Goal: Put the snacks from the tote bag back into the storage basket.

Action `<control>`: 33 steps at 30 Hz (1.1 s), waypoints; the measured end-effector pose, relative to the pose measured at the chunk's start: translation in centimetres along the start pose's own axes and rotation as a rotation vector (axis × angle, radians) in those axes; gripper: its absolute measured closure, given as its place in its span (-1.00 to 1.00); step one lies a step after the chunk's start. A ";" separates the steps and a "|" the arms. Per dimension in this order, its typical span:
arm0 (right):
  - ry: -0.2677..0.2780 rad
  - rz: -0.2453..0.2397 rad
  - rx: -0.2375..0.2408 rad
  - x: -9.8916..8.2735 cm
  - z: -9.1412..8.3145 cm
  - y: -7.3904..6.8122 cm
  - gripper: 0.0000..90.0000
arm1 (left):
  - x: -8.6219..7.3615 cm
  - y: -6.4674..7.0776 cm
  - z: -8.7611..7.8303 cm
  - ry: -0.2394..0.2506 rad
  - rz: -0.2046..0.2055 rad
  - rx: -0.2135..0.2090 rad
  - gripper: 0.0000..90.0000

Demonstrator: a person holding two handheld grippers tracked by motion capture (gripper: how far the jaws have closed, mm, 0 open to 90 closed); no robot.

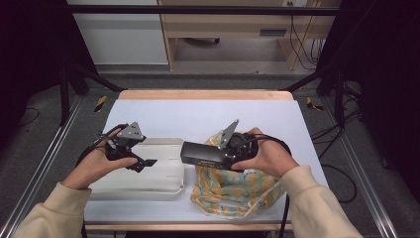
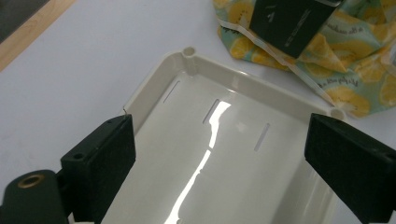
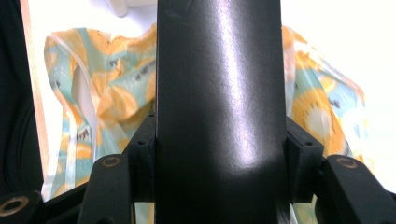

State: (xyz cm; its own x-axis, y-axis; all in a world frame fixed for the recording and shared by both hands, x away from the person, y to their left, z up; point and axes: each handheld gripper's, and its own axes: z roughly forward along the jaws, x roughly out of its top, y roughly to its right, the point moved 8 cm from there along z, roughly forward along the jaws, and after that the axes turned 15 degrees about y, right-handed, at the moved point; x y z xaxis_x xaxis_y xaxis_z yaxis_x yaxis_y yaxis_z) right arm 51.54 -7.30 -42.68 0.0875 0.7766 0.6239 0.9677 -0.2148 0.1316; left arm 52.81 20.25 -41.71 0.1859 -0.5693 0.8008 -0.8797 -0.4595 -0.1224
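A long black box (image 1: 204, 153) hangs level above the table, gripped at one end by my right gripper (image 1: 229, 154). In the right gripper view the black box (image 3: 219, 107) runs up the middle with both jaws pressed on its sides. Under it lies a crumpled plastic bag with a lemon print (image 1: 233, 191), also seen as the lemon bag (image 3: 107, 98) behind the box. My left gripper (image 1: 143, 162) hovers open over a cream plastic tray (image 1: 158, 186). In the left gripper view the tray (image 2: 243, 88) lies between the wide jaws, with the box end (image 2: 289, 21) and lemon bag (image 2: 345, 70) beyond.
The white table top (image 1: 198, 116) has a wooden far edge (image 1: 203, 94). Dark frame posts and cables stand on the floor at both sides. The tray has small slots in its floor and round pegs at its corners.
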 end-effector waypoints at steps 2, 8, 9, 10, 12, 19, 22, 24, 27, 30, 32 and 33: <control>-0.002 -0.004 0.007 0.4 0.5 -0.1 -0.04 | 0.5 -0.1 -0.2 -0.023 0.051 0.006 -0.80; -0.018 -0.020 0.033 1.6 1.4 -0.9 -0.04 | 1.7 -0.2 -0.6 -0.029 0.089 -0.031 -0.80; -0.021 -0.026 0.033 1.7 1.5 -0.9 -0.04 | 1.9 -0.3 -0.7 -0.030 0.098 -0.037 -0.81; -0.025 -0.026 0.031 1.7 1.6 -0.8 -0.04 | 2.0 -0.2 -0.7 -0.035 0.111 -0.043 -0.81; -0.028 -0.023 0.030 1.9 1.7 -0.8 -0.04 | 2.2 -0.1 -0.7 -0.040 0.124 -0.052 -0.82; -0.022 -0.036 0.038 3.0 2.2 -0.8 -0.04 | 2.8 1.0 -0.6 -0.058 0.166 -0.087 -0.82; -0.023 -0.039 0.040 3.4 2.5 -0.9 -0.04 | 2.7 1.5 -0.3 -0.080 0.189 -0.105 -0.82; -0.020 -0.043 0.043 3.7 2.7 -1.0 -0.04 | 2.7 1.7 -0.2 -0.089 0.202 -0.113 -0.82; -0.022 -0.055 0.054 4.1 3.1 -1.1 -0.04 | 2.9 1.9 -0.2 -0.089 0.218 -0.109 -0.82; -0.020 -0.063 0.055 4.5 3.3 -1.1 -0.04 | 3.2 2.1 -0.3 -0.094 0.233 -0.123 -0.82; -0.020 -0.059 0.050 4.7 3.3 -1.0 -0.04 | 3.3 2.2 -0.3 -0.106 0.247 -0.127 -0.82; -0.022 -0.063 0.048 4.9 3.3 -1.0 -0.04 | 3.3 2.2 -0.3 -0.111 0.252 -0.131 -0.82</control>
State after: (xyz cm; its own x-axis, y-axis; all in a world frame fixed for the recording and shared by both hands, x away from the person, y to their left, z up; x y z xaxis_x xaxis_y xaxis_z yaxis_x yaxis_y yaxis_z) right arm 51.78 -1.33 -42.29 0.0312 0.8005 0.5985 0.9816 -0.1374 0.1327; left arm 51.33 17.54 -39.14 -0.0046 -0.7286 0.6849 -0.9517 -0.2070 -0.2266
